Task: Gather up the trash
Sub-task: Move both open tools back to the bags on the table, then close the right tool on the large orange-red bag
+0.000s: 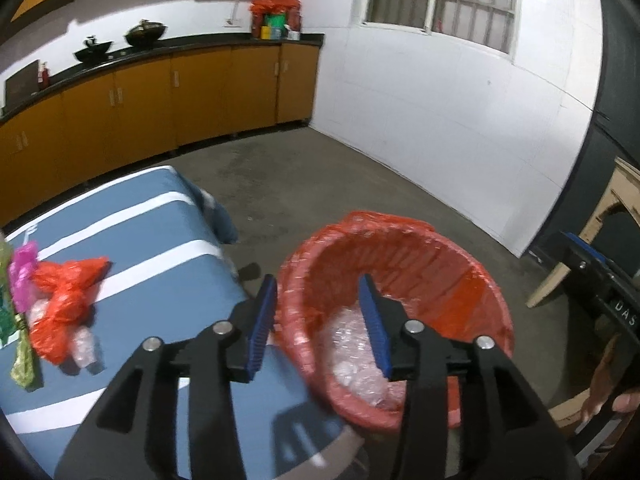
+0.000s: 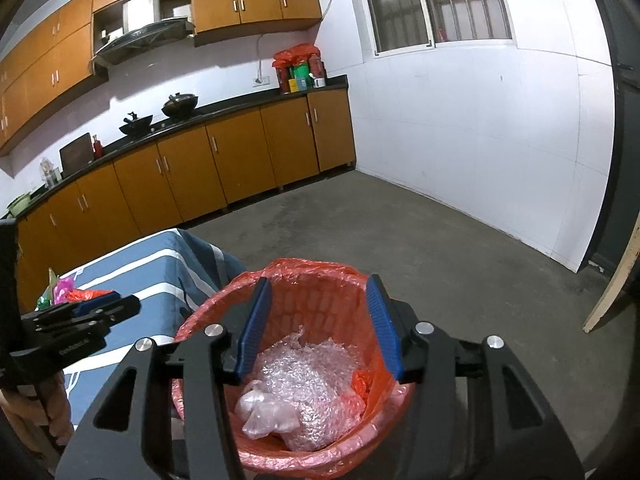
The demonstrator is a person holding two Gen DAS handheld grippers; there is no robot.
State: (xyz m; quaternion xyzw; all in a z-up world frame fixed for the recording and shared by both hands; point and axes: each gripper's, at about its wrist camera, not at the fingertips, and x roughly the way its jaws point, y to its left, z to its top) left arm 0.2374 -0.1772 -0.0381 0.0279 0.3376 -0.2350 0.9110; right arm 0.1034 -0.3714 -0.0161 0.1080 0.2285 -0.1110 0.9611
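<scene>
Beside the table (image 1: 132,216), on the grey floor (image 2: 400,232), stands a red bin (image 2: 320,292) with a thin red bag (image 1: 400,224) pulled over its rim. Down inside the bin lies a sheet of bubble wrap (image 2: 304,380) and, on top of it near the front, a small clear plastic bag (image 2: 264,412) all crumpled up. The right gripper (image 2: 318,328) hangs just over the bin with its two blue fingers (image 2: 256,328) spread wide apart, and nothing sits between them. The left gripper (image 1: 318,324) is at the edge where the table meets the bin; its blue fingers (image 1: 264,320) are also wide apart and hold nothing. One of its fingers is over the table side and the other is over the bin. The table wears a blue cloth (image 1: 168,264) with white stripes. More trash waits on that cloth, well away from the bin: a crumpled red plastic bag (image 1: 64,304), a clear plastic bottle (image 1: 84,346) lying just beside it and touching it, a bright pink wrapper (image 1: 22,276), and some green and yellowish wrappers (image 1: 22,364) at the far left edge. In the right wrist view the left gripper (image 2: 96,312) shows from the side over the table, close to that pile. Behind everything runs a long row of orange cupboards (image 2: 192,176) with a black counter (image 2: 224,110), and two dark woks (image 2: 180,105) sit on the stove. A white wall (image 2: 480,140) with a barred window (image 2: 436,4) is on the right.
</scene>
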